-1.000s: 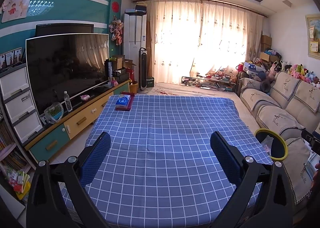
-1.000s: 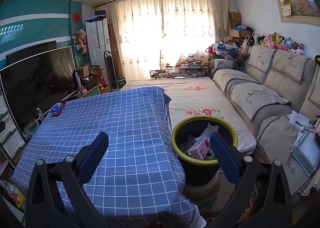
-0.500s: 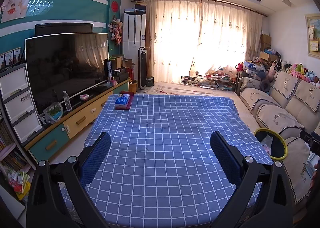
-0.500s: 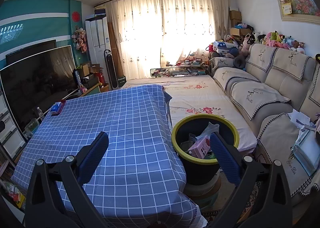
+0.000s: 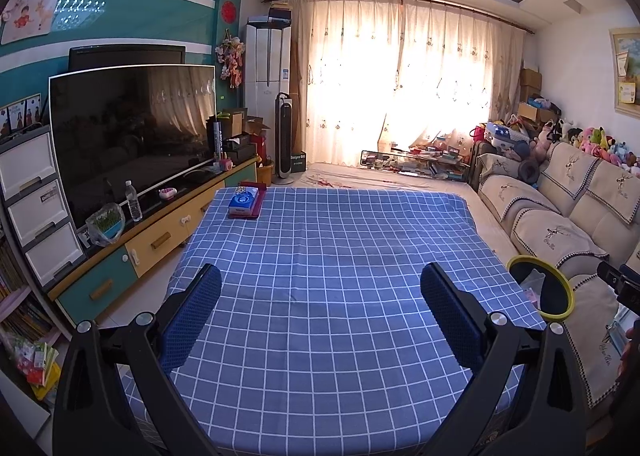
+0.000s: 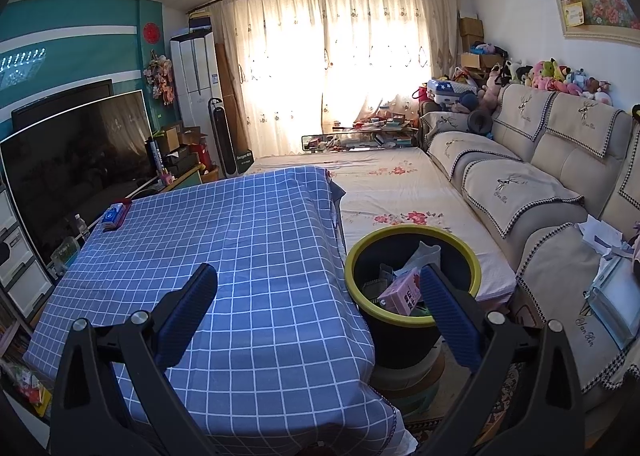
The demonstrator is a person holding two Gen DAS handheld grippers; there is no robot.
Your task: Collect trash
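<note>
Left wrist view: most of the frame's centre & lower half is filled by the table w/ blue checked cloth (image 5: 336, 280). A beige sofa (image 5: 560, 215) is seen at mid right, a curved TV (image 5: 128, 135) at mid left on a low cabinet. The yellow-rimmed black trash bin (image 5: 558, 288) is cut off at the right edge, just beside the table's corner. A blue tissue pack (image 5: 242, 203) is laid on a red tray at the table's far left corner, upper centre-left of frame. The left gripper (image 5: 320, 320) is held wide open over the cloth at bottom centre, w/ nothing between its blue pads.

Right wrist view: the table (image 6: 224, 256) is shown at centre-left, the sofa (image 6: 540, 183) at right. The trash bin (image 6: 412, 240) sits at lower centre-right, next to the table's right edge; trash is seen inside, incl. a pink carton (image 6: 400, 294) and a crumpled clear bag (image 6: 424, 254). The right gripper (image 6: 318, 316) is spread open & empty at bottom centre, its right pad overlapping the bin's rim in frame.
</note>
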